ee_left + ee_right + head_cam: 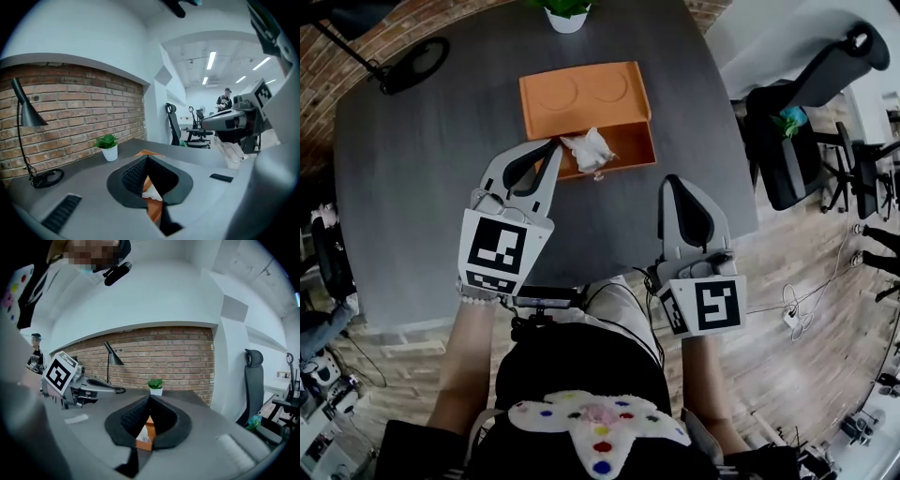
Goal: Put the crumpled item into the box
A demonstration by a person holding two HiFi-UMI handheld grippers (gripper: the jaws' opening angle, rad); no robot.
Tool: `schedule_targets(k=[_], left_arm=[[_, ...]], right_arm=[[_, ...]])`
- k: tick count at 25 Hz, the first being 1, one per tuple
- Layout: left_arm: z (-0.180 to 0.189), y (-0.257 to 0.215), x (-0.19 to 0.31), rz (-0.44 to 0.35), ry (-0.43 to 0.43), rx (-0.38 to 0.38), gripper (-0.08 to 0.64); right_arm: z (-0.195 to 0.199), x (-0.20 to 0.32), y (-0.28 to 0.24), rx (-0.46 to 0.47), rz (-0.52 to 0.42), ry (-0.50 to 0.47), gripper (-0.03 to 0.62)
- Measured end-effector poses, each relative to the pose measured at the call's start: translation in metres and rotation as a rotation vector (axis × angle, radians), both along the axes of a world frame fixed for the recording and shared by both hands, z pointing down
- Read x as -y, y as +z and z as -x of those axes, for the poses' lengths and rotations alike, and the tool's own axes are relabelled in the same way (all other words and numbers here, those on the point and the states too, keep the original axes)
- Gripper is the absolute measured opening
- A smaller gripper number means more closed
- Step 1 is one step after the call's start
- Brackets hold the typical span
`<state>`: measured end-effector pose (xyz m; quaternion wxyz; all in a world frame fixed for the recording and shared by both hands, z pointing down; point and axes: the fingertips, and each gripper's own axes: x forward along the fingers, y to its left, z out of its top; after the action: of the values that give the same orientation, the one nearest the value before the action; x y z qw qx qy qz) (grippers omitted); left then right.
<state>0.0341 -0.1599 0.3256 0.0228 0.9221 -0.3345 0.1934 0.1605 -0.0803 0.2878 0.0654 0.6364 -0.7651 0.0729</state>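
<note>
Crumpled item (589, 150) sits in the orange box (626, 141), at the tray's front-left. Left tool (553, 144), jaws together and empty, tip just left of it, is nearer. Right tool (673, 181), also closed and empty, hangs off to the right over the table (422, 187).

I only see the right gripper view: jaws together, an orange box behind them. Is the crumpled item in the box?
Observer: Yes; the head view shows the crumpled item lying in the open part of the box.
Operator: Is the left gripper holding it?
Observer: No; the left gripper is shut and empty, its tip close beside the item at the box's edge.
Operator: Where's the right gripper?
Observer: The right gripper, shut, is over the table, right of the box and apart from it.
</note>
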Motion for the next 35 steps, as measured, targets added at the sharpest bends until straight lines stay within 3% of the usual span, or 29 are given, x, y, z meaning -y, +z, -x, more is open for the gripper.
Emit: schedule_targets(k=[12, 23, 35], left_arm=[[0.042, -0.081, -0.036, -0.083, -0.034, -0.148, 0.006], [0.072, -0.11, -0.066, -0.155, -0.039, -0.125, 0.006], [0.084, -0.105, -0.079, -0.132, -0.044, -0.137, 0.006]], right_arm=[[0.029, -0.011, -0.043, -0.016, -0.089, -0.043, 0.009], [0.052, -0.024, -0.067, -0.029, -0.139, -0.079, 0.009], [0.068, -0.029, -0.072, -0.047, -0.148, -0.111, 0.009]])
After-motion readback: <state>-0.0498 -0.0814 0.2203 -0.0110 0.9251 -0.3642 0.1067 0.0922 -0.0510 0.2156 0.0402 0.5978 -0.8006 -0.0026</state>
